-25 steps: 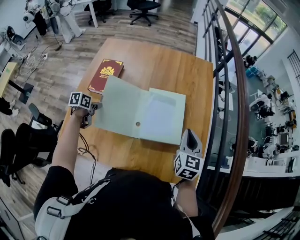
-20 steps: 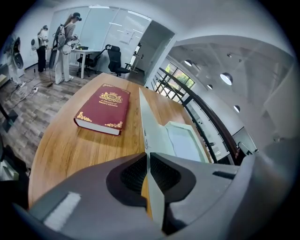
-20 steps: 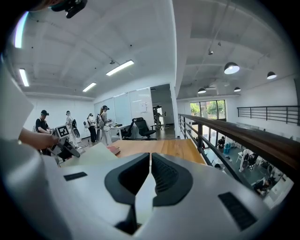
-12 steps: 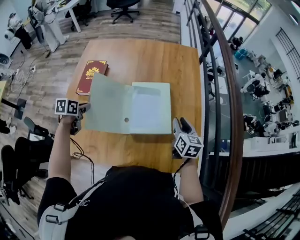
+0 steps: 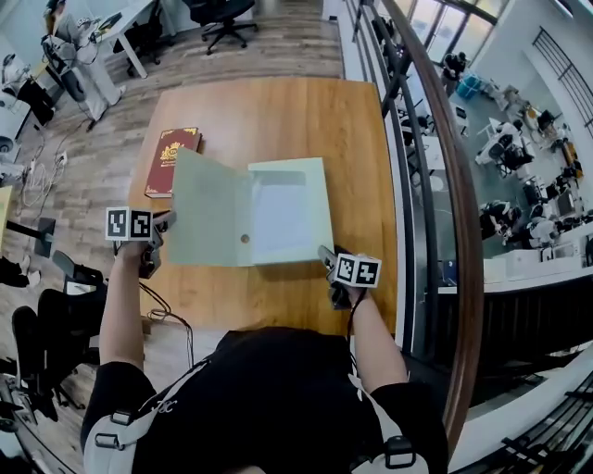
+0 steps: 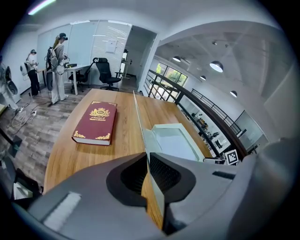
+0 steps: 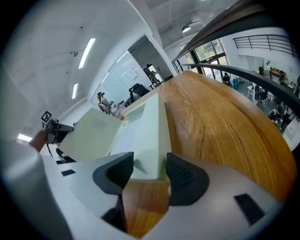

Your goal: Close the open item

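Surface: wooden table, grain bare beyond the box.
Task item: pale green box lies open mid-table, tray flat, lid raised at the box's left side.
Left gripper: jaws pinched on the lid's free edge.
Right gripper: jaws spread, just been opening; the box's near right corner sits just ahead of the tips, untouched.
Red book: flat, just left of the box.
Room: plank floor; railing right of the box; office chair beyond it.

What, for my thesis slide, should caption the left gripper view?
The left tool clamps the raised pale green box lid edge-on, a red book lying beside it on the wooden table.
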`<action>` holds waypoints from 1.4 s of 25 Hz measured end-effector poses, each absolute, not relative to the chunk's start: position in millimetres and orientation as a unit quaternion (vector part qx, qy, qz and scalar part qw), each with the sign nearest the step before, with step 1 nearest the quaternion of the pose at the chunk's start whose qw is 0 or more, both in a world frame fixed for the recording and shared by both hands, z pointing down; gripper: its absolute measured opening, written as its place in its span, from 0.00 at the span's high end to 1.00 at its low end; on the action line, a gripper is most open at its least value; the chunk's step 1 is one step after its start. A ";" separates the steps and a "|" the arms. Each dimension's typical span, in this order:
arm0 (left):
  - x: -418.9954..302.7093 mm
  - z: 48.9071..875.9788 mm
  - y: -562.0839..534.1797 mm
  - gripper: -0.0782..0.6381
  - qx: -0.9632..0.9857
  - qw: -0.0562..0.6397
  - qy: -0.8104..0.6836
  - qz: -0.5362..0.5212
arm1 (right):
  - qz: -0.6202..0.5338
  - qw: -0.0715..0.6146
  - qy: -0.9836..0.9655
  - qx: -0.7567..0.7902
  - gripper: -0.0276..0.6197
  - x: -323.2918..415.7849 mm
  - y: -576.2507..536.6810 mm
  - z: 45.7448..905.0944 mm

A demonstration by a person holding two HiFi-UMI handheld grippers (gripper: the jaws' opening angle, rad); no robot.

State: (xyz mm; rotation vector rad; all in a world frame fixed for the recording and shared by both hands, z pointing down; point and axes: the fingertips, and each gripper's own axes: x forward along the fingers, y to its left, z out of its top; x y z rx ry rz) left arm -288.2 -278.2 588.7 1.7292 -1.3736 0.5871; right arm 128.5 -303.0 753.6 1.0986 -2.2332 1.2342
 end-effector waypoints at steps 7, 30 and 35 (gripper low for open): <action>-283.8 570.9 -279.5 0.87 0.681 0.376 -0.572 0.259 | 0.471 0.191 -0.788 0.349 0.62 107.5 -279.4 759.1; -156.8 544.7 -291.5 0.88 0.718 0.276 -0.549 0.327 | 0.470 0.223 -0.802 0.293 0.63 62.6 -234.8 758.4; -113.4 552.8 -293.0 0.88 0.723 0.233 -0.538 0.365 | 0.470 0.219 -0.805 0.288 0.63 59.8 -231.1 757.1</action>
